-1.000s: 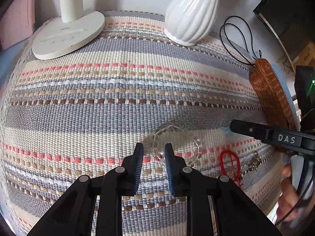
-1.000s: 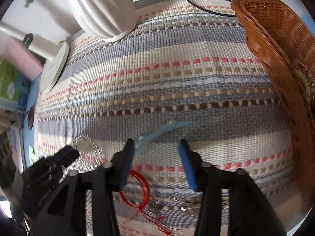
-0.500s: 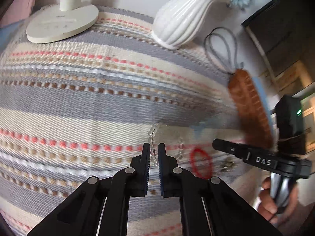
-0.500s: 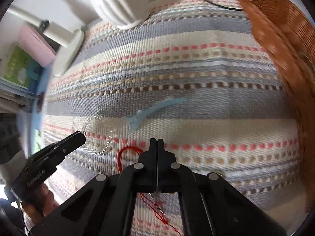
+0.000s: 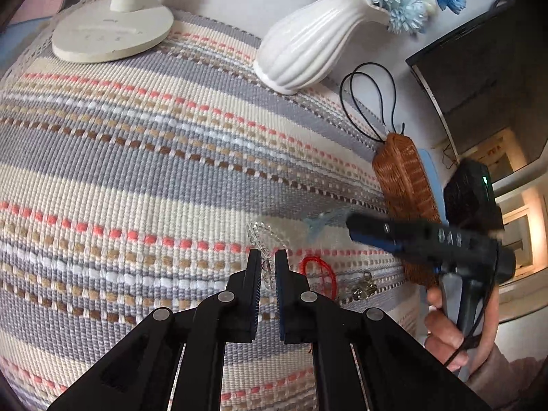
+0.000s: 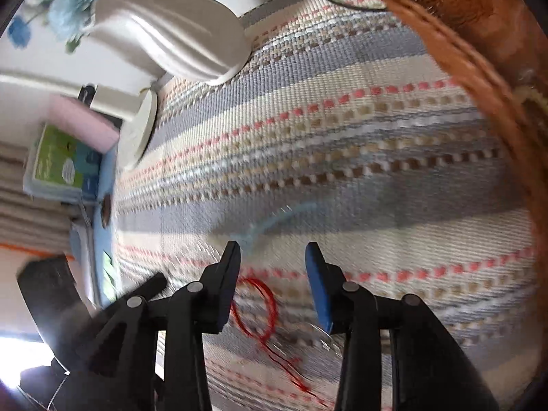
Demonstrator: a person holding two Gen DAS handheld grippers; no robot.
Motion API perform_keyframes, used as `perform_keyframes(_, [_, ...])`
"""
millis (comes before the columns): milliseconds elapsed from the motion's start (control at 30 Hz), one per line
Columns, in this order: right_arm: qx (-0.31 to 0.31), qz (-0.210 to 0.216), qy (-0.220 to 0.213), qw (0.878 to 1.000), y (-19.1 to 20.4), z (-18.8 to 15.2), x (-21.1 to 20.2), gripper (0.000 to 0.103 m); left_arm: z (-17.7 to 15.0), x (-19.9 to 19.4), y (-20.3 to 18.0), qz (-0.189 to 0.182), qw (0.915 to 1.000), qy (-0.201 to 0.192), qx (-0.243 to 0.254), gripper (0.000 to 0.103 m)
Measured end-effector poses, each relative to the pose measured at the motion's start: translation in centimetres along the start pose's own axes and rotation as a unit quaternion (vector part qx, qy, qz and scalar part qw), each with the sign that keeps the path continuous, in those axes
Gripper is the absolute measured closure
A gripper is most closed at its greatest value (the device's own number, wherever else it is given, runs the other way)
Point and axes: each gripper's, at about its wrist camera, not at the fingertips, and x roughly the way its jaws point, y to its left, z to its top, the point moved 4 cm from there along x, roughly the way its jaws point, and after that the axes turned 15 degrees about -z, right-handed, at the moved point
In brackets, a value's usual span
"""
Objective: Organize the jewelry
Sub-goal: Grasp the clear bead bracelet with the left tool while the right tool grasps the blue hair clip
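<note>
A clear bead bracelet (image 5: 260, 236) lies on the striped woven mat (image 5: 137, 171). My left gripper (image 5: 268, 265) is shut on its near side. A red cord bracelet (image 5: 316, 270) and a small metal piece (image 5: 363, 286) lie to its right, and a pale blue hair clip (image 5: 322, 221) lies beyond. My right gripper (image 6: 272, 257) is open above the red cord (image 6: 260, 304), with the blue clip (image 6: 274, 219) just ahead. It also shows in the left wrist view (image 5: 394, 236). A brown wicker basket (image 6: 479, 51) stands at the right.
A white ribbed vase (image 5: 308, 51) with blue flowers and a white lamp base (image 5: 109, 34) stand at the back of the mat. A black cord (image 5: 370, 102) loops behind the basket (image 5: 404, 185). A black monitor (image 5: 479, 68) stands at the far right.
My right gripper shut half a second ago and has opened again, now blurred with motion. My left gripper closed on the bead bracelet and stays on it.
</note>
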Motion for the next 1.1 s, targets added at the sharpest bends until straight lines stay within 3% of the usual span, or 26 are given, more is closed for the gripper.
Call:
perform_keyframes(133, [0.039, -0.032, 0.004, 0.999, 0.9, 0.9, 1.3, 0.061, -0.6, -0.7, 0.7, 0.000, 1.0000, 0.001, -0.004, 0.095])
perform_keyframes(233, [0.063, -0.075, -0.016, 0.995, 1.9, 0.9, 1.5, 0.060, -0.8, -1.2, 1.2, -0.004, 1.0000, 0.000, -0.006, 0.095])
perform_keyframes(400, [0.001, -0.215, -0.058, 0.975, 5.5, 0.1, 2.2, 0.062, -0.9, -1.9, 2.0, -0.014, 0.9999, 0.004, -0.008, 0.095])
perform_keyframes(467, [-0.026, -0.246, -0.070, 0.966, 6.2, -0.2, 2.4, 0.077, -1.1, -2.1, 2.3, -0.020, 0.9997, 0.007, -0.009, 0.095])
perform_keyframes(500, [-0.039, -0.252, -0.073, 0.964, 6.4, -0.3, 2.4, 0.091, -1.1, -2.3, 2.5, -0.024, 0.9996, 0.007, -0.010, 0.095])
perform_keyframes(600, [-0.054, -0.222, -0.067, 0.971, 6.1, -0.5, 2.2, 0.091, -1.0, -2.2, 2.2, -0.040, 0.9991, 0.005, -0.014, 0.095])
perform_keyframes(767, [-0.045, -0.124, -0.052, 0.990, 4.0, -1.1, 0.0, 0.091, -0.6, -3.1, 0.1, -0.080, 0.9968, 0.006, 0.003, 0.095])
perform_keyframes(933, [-0.039, -0.070, -0.050, 0.996, 1.7, -1.8, -3.0, 0.091, -0.2, -4.0, -2.8, -0.096, 0.9948, 0.000, 0.034, 0.095])
perform_keyframes(1100, [-0.050, -0.024, -0.064, 0.996, -0.1, -2.5, -6.6, 0.091, 0.6, -3.5, -6.3, -0.089, 0.9935, 0.006, 0.072, 0.095])
